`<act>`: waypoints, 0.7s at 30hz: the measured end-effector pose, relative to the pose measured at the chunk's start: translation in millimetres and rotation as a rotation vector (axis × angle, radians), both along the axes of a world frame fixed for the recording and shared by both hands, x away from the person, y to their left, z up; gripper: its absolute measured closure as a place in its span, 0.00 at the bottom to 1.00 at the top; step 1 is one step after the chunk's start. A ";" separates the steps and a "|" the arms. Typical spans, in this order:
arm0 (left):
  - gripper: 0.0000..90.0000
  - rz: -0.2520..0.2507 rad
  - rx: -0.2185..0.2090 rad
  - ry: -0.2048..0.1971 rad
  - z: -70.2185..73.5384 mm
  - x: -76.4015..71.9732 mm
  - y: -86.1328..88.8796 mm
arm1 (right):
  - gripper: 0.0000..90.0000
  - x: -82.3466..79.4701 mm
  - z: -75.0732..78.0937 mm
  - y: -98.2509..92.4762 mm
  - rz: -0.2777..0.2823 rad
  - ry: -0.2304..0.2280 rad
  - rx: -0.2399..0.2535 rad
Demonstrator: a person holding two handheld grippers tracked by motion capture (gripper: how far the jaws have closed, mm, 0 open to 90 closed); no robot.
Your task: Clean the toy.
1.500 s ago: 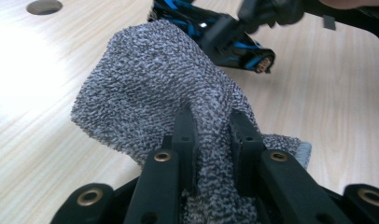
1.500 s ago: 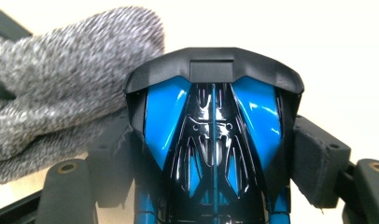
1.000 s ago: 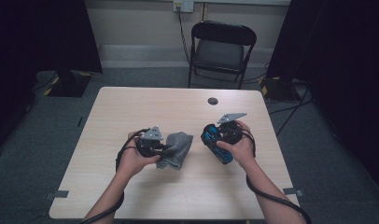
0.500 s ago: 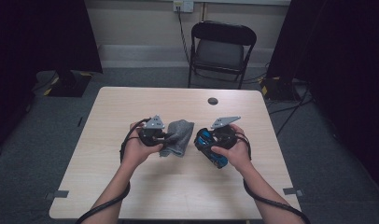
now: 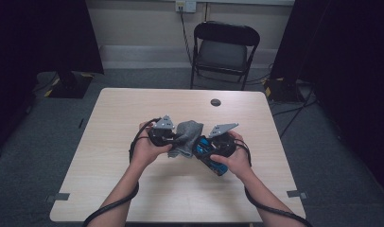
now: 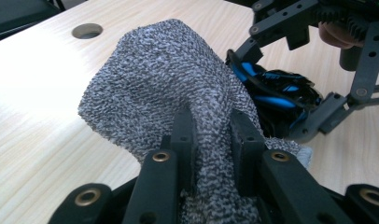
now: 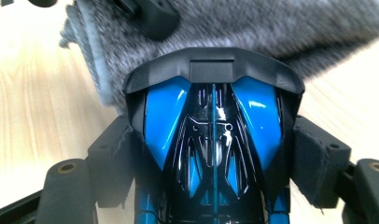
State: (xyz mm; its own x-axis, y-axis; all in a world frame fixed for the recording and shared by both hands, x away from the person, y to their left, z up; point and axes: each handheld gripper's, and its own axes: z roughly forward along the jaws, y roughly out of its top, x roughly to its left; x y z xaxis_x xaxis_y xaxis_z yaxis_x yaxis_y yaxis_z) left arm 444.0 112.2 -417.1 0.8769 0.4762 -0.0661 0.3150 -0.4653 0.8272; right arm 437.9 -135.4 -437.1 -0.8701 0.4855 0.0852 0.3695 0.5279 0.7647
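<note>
Since a second ago both grippers have converged mid-worktop point(image 5: 133, 198) — left gripper point(image 6: 209, 135) pinching the speckled grey knitted cloth point(image 6: 169, 79), right gripper point(image 7: 214, 154) clamping the glossy blue-and-black plastic toy car point(image 7: 213, 121) — cloth now touching the car, likely for wiping.

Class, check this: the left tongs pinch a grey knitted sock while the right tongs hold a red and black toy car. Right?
Not quite: the toy car in the right tongs is blue and black, as the right gripper view shows. The left tongs do pinch the grey knitted sock.
</note>
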 end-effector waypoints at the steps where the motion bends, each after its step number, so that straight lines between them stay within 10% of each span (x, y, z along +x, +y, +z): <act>1: 0.83 -0.007 0.007 -0.004 -0.4 -0.6 -1.9 | 0.28 -0.3 -0.1 0.8 0.003 0.000 0.002; 21: 0.84 -0.071 0.023 -0.011 5.5 -11.1 -3.2 | 0.28 12.0 4.7 -5.2 -0.024 -0.011 -0.026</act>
